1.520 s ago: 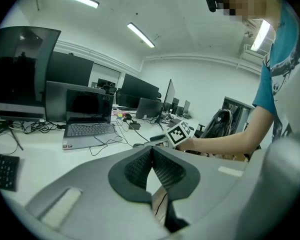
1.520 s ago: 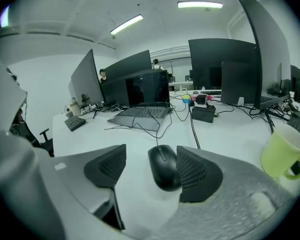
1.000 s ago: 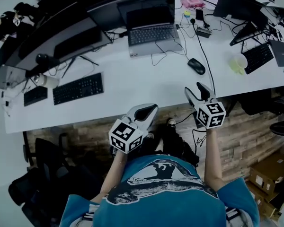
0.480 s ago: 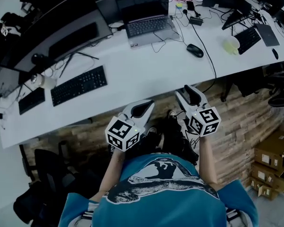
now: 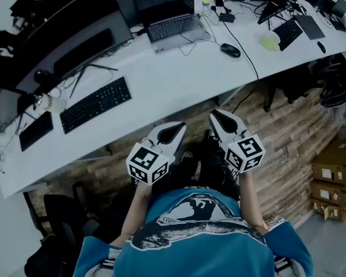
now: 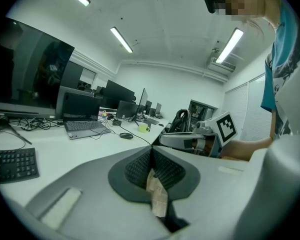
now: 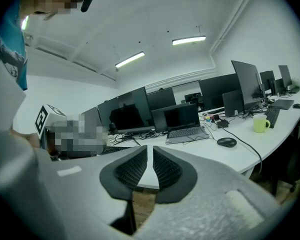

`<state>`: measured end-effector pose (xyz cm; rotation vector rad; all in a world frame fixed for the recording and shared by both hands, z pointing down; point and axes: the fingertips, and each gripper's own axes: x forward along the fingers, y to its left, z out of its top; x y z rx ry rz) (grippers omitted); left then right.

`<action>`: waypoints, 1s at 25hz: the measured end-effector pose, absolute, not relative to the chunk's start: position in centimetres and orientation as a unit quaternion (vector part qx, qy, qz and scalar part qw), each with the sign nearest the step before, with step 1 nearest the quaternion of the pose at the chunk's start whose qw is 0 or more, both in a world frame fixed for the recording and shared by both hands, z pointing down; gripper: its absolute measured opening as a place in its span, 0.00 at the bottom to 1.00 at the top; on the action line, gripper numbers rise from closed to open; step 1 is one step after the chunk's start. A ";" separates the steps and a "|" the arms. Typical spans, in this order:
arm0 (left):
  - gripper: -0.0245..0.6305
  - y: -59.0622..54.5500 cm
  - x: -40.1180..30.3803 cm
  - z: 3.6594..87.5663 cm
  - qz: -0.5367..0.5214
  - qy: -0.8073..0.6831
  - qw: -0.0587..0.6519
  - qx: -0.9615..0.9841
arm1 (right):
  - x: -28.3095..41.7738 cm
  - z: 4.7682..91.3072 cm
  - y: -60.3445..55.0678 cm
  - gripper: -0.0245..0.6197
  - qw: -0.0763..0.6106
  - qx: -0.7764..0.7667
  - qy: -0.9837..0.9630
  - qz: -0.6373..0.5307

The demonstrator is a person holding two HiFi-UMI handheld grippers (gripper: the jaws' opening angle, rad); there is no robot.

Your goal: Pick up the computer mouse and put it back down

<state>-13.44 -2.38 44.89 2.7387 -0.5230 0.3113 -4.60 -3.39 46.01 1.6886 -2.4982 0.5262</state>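
Note:
The black computer mouse [image 5: 230, 50] lies on the white desk [image 5: 179, 79], right of the laptop, with its cable running to the desk's front edge. It also shows far off in the left gripper view as the mouse [image 6: 126, 135] and in the right gripper view as the mouse [image 7: 226, 142]. Both grippers hang over the wooden floor, well short of the desk. My left gripper [image 5: 180, 127] [image 6: 151, 151] is shut and empty. My right gripper [image 5: 215, 115] [image 7: 150, 151] is closing: a narrow slit remains between its pads, with nothing in it.
On the desk stand a laptop [image 5: 172, 25], a black keyboard [image 5: 96, 104], monitors and a green mug [image 5: 270, 41]. Cardboard boxes [image 5: 334, 178] sit on the floor at the right, a dark chair [image 5: 52, 212] at the lower left.
Both grippers have drawn back from the desk's front edge to over the floor, and the desk now looks farther away. The right gripper's jaws have narrowed from wide apart to a slit.

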 end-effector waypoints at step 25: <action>0.06 0.1 -13.4 44.4 0.083 -0.163 0.168 0.969 | -8.8 44.5 0.5 0.04 0.087 0.503 -0.847 0.152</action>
